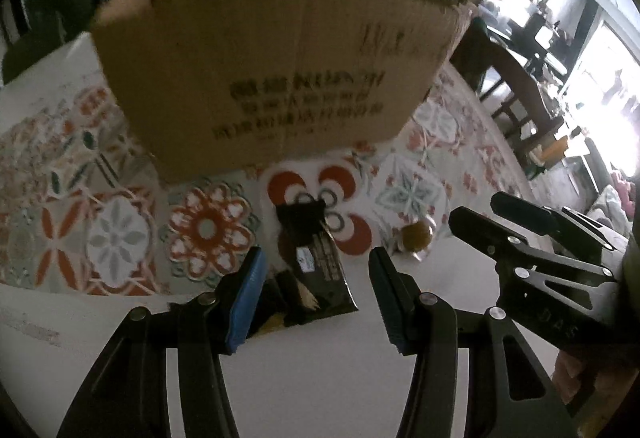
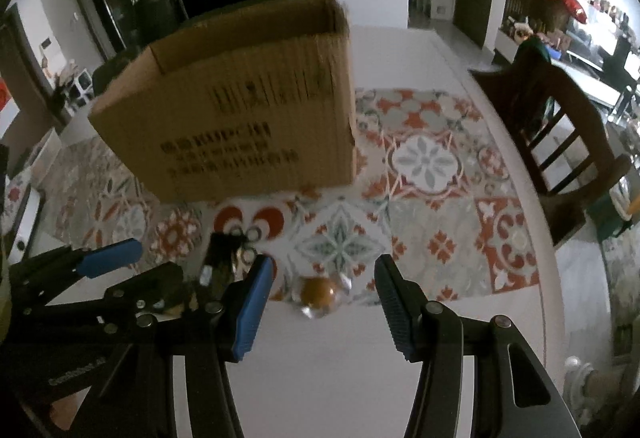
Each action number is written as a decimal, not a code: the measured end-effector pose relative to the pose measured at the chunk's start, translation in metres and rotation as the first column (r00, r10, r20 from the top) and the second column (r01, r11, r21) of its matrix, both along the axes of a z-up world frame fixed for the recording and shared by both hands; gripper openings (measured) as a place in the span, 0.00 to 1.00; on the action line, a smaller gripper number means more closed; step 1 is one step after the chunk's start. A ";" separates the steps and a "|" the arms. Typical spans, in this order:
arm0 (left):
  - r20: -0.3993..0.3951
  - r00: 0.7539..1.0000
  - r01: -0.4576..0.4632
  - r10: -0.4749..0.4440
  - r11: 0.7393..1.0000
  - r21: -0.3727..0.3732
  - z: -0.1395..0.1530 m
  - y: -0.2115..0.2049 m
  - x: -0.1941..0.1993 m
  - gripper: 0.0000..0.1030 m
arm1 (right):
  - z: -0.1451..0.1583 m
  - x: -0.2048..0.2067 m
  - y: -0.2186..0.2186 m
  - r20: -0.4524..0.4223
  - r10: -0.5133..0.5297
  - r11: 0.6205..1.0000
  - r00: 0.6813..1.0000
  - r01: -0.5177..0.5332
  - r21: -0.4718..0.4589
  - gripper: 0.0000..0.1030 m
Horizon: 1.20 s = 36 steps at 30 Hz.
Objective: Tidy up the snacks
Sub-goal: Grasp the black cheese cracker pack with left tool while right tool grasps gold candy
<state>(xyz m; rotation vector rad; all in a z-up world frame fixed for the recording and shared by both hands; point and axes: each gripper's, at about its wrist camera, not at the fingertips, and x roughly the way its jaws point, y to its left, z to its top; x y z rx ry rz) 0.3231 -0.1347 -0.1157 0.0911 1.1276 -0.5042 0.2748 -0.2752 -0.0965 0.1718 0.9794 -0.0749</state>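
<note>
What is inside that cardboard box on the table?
Only a strip of the bare inner wall shows at the open top of the cardboard box. Its front side hides the bottom, so any contents cannot be seen from either camera.

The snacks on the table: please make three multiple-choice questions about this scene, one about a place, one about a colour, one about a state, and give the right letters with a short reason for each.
1. Where does the round snack in clear wrap lie?
A. inside the cardboard box
B. on the table, in front of the open right gripper
C. on the wooden chair

2. What colour is the flat snack packet in front of the left gripper?
A. black
B. yellow
C. white

3. In what state are the two grippers?
A. both shut on snacks
B. only the left holds something
C. both open, holding nothing

Answers:
1 B: it rests on the table ahead of the right gripper, nearer than the cardboard box.
2 A: its wrapper shows dark black.
3 C: the left gripper and the right one both stand wide, nothing between the fingers.
</note>
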 end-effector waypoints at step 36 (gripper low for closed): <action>-0.033 0.999 -0.029 0.032 0.996 0.083 -0.040 -0.022 0.010 0.30 | -0.060 0.019 0.000 -0.110 0.073 0.992 0.991 -0.061 0.110 0.22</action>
